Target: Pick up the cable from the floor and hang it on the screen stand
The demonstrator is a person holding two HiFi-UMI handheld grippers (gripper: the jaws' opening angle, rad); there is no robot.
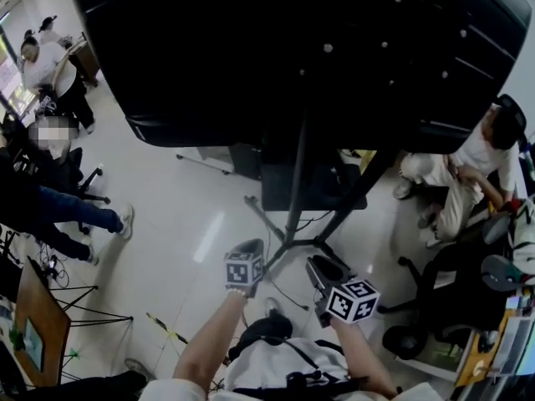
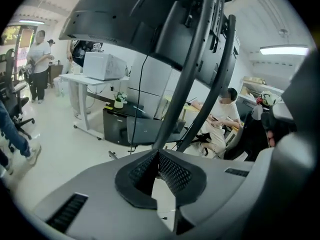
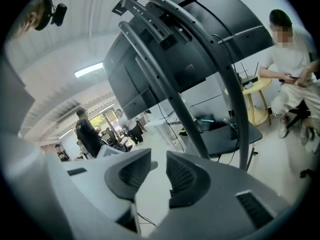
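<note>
The black screen [image 1: 292,48] rides on its screen stand [image 1: 294,190], whose dark posts slant down to feet on the pale floor. My left gripper [image 1: 253,245] hangs in front of the stand's base, shut, with its pads pressed together [image 2: 157,156] and nothing in them. My right gripper [image 1: 320,264] is just right of it, open, with an empty gap between its pads [image 3: 159,159]. Both point at the stand's posts [image 2: 185,84] [image 3: 175,99]. A thin black cable [image 1: 288,295] lies on the floor between and below the grippers, and a short stretch of cable [image 3: 145,219] shows under the right jaws.
A person in white [image 1: 456,174] sits right of the stand beside a black office chair [image 1: 443,291]. More people [image 1: 50,65] stand and sit at the far left. A black shelf [image 1: 292,182] sits low in the stand. A white desk [image 2: 85,79] stands behind.
</note>
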